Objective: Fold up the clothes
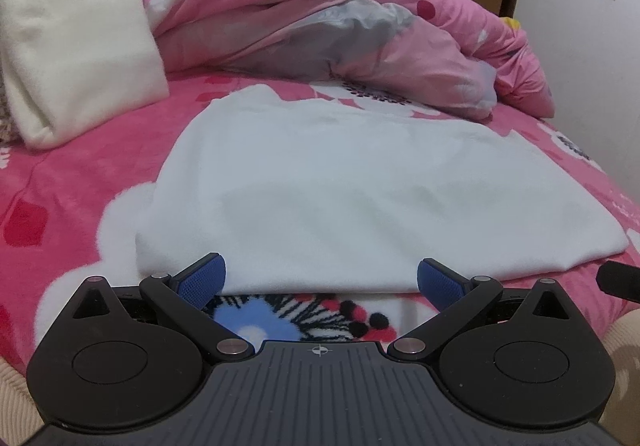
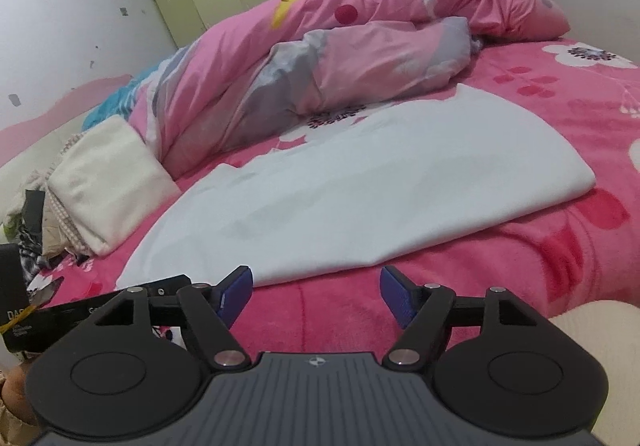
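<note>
I am at a big bed with a fuzzy pink blanket [image 1: 72,182] that has flowers on it. At the back lies a puffy pink quilt [image 1: 320,18], all bunched up. To one side sits a cream folded cloth [image 1: 76,46], neat on top of a messy pile.

The thing I am folding is the white shirt [image 1: 320,186]. It lies flat in the middle of the blanket, in front of the quilt. It looks folded into a tidy shape, with thick doubled edges near me and on the right.

My left gripper [image 1: 320,278] is right at the near edge of the shirt. Its blue fingers [image 1: 202,280] are wide apart, one at each side of that edge. They do not pinch it. My right gripper [image 2: 316,286] is just in front of the shirt too, over bare blanket. Its fingers are apart, and nothing is between them.

I think the shirt needs one more fold, or a move onto the pile. To do that well, I should slide both grippers low under the near edge and catch all the layers, not just the top one. Then I should lift both sides together, so the shirt stays flat and does not sag or fall open.
</note>
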A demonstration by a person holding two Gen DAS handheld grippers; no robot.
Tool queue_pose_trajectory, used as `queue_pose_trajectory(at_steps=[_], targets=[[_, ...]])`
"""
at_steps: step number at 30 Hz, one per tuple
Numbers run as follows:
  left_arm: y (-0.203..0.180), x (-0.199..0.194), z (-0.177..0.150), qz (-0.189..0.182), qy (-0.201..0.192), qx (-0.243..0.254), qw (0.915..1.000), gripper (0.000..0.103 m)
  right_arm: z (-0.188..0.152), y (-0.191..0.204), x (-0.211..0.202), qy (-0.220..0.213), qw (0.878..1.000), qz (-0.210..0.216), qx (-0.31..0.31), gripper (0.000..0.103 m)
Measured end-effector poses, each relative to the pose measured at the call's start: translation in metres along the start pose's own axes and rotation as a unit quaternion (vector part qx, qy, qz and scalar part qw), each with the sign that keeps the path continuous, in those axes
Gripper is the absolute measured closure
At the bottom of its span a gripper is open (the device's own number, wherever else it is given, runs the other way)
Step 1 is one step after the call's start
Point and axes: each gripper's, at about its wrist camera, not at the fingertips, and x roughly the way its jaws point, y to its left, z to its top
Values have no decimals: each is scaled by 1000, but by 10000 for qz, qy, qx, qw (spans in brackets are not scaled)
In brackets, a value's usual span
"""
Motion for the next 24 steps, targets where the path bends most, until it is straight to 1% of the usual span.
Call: queue_pose_trajectory(at_steps=[3,7,10,14,17,21,24], targets=[[1,0,1,5,78,-49,10000,0,0,3,-2,-23,10000,-18,-63,18],[0,3,4,96,232,-91,9996,0,-1,8,-5,-49,9999,8,-147,13],[0,4,4,147,284,-118,9994,0,-2,11,-5,-28,9998,14,-189,13],[-1,9,6,274,480,-139,9984,0,-3,13,-3,11,9998,37,-214,12],[-7,11,7,438,609,-2,9972,0,-4,14,-2,39,9998,52,-207,11],[-15,15,6,602,782,353,9945,0,-4,15,-1,50,9998,59,-206,10],[-15,16,8,608,870,369,9937,0,-4,14,-1,48,9998,62,-194,10]])
